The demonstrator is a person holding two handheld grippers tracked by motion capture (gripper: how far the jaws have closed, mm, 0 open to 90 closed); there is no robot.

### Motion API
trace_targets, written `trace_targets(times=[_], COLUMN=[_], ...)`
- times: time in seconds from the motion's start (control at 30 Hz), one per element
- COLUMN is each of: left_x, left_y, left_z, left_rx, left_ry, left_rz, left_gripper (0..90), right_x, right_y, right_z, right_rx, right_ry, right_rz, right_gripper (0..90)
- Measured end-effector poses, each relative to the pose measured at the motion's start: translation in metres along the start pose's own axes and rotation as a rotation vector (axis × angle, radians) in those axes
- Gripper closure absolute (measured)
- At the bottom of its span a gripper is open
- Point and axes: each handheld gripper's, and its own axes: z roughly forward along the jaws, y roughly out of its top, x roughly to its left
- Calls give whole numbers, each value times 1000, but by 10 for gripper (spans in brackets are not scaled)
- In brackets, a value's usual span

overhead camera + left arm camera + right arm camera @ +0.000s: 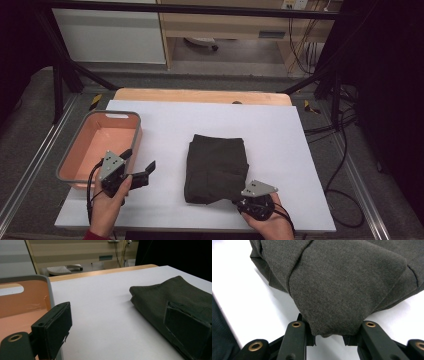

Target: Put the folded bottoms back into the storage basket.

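At the table's near edge, the right gripper (332, 336) pinches — seemingly firmly — the folded cloth (342, 285).

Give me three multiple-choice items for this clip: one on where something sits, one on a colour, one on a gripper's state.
1. Where is the tray relative to the folded garment?
A. To its left
B. To its right
C. On top of it

2. What colour is the tray's inside?
A. Blue
B. Orange
C. White

3. What is the right gripper doing?
A. Hanging open above the tray
B. Closed on the garment's near edge
C. Lying on the table, unheld

Key: 1 A, the high view shows the tray at the mat's left; 2 B, its floor and walls are orange under a grey rim; 3 B, the right gripper view shows cloth pinched between both jaws.
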Motion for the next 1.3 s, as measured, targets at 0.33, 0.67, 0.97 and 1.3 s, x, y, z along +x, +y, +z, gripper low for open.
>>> trace_targets(times=[0.33,0.67,0.97,1.3], left_x=[-26,-39,-44,-52], left_y=[7,22,46,50], left_z=[21,77,111,142], left_rx=[8,52,50,106], left_ry=[-96,-145,-154,-173], left_rz=[1,-18,8,4], left_gripper=[79,89,89,99], right_x=[-3,-3,-3,-4], right_y=[-2,-3,-4,-5], right_z=[1,1,3,3], right_rx=[28,27,30,38], right_ry=[32,29,36,45], right_rz=[-21,12,17,27], right_gripper=[678,676,671,660])
